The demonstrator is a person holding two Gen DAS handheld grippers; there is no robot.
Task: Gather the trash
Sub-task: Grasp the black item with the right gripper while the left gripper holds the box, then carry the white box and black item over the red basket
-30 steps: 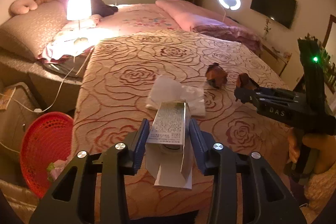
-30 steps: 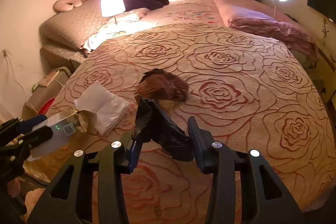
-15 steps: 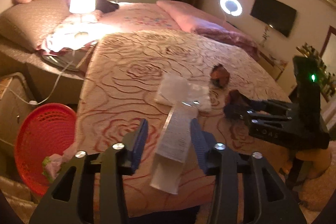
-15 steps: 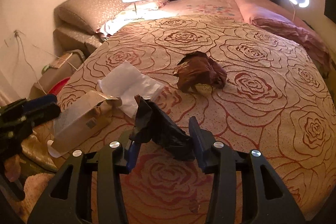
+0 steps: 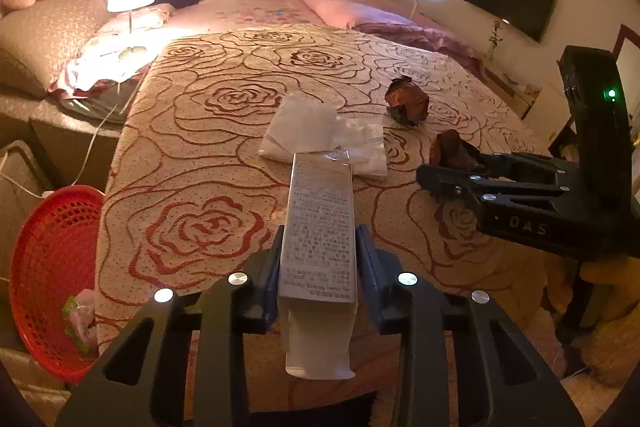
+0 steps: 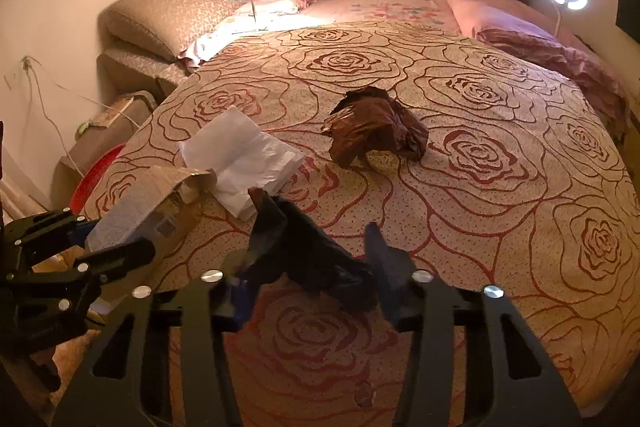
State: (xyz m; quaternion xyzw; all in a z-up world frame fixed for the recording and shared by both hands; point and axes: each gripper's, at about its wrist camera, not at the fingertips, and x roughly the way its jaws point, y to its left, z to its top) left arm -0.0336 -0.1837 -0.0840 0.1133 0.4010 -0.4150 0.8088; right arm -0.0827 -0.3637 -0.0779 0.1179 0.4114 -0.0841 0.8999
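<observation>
Now | carton (image 5: 320,227) between closing left tool (image 5: 320,259); resting on bedspread (image 5: 192,163)

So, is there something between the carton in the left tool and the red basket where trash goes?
Nothing visible stands in the way. The carton sits between the closing jaws of the left tool, over the bed's near edge. The red basket is on the floor beside the bed, its mouth open, with only air between.

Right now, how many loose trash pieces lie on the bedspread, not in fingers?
2: white plastic bag mid-bed near the left edge; crumpled brown wrapper to its right, toward the centre. None seems hidden.
</observation>
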